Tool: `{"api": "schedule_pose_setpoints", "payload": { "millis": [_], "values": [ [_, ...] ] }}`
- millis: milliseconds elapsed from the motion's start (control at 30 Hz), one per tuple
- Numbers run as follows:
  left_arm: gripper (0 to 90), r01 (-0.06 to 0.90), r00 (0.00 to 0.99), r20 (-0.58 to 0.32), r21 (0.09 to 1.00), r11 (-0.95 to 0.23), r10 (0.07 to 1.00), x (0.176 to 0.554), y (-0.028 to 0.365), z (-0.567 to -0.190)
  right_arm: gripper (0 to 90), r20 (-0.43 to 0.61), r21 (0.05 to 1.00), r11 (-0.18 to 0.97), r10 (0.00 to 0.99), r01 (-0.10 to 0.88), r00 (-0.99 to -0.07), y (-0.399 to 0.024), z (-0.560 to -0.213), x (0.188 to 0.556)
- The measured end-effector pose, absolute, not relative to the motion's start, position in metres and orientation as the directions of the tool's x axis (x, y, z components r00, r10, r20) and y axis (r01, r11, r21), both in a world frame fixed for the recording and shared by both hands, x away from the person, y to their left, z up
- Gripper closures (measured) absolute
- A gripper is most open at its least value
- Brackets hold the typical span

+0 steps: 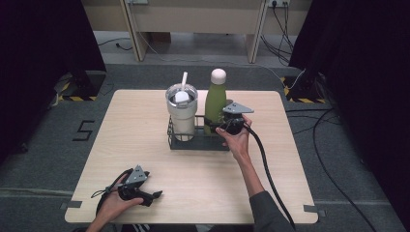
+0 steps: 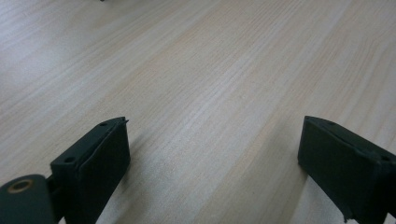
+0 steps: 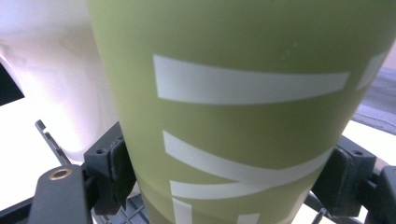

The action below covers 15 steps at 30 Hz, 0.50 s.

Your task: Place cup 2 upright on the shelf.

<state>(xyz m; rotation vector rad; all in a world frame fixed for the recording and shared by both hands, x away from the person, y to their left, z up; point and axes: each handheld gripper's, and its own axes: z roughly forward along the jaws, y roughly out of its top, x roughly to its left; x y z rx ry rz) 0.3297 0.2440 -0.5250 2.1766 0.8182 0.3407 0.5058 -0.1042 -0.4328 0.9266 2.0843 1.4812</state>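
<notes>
The green bottle (image 1: 215,99) stands upright in the right half of a black wire rack (image 1: 193,141) near the table's (image 1: 145,145) far edge, its long axis vertical, just beside a steel tumbler (image 1: 182,112) with a straw in the left half. The right gripper (image 1: 223,123) pinches the bottle low on its body from the near right side, so any lift or lowering must run straight along that axis. The right gripper view shows both pads (image 3: 119,168) pressed against the green wall and rack wire beneath. The left gripper (image 1: 153,195) rests well apart at the near left corner, jaws spread over bare wood in its own view.
</notes>
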Motion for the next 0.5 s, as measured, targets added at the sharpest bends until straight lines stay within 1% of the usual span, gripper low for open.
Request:
{"api": "schedule_pose_setpoints", "payload": {
  "millis": [367, 500],
  "values": [
    [8.6, 0.446, 0.758, -0.018, 0.744, -0.497, 0.652, 0.330, 0.244, -0.525, 20.7, 0.055, 0.932, 0.211, 0.723, 0.296, -0.688, -0.103, -0.445, 0.506],
    [8.6, 0.446, 0.758, -0.019, 0.744, -0.497, 0.652, 0.330, 0.244, -0.525, 20.7, 0.051, 0.934, 0.211, 0.722, 0.289, -0.690, -0.103, -0.446, 0.506]
  ]
}}
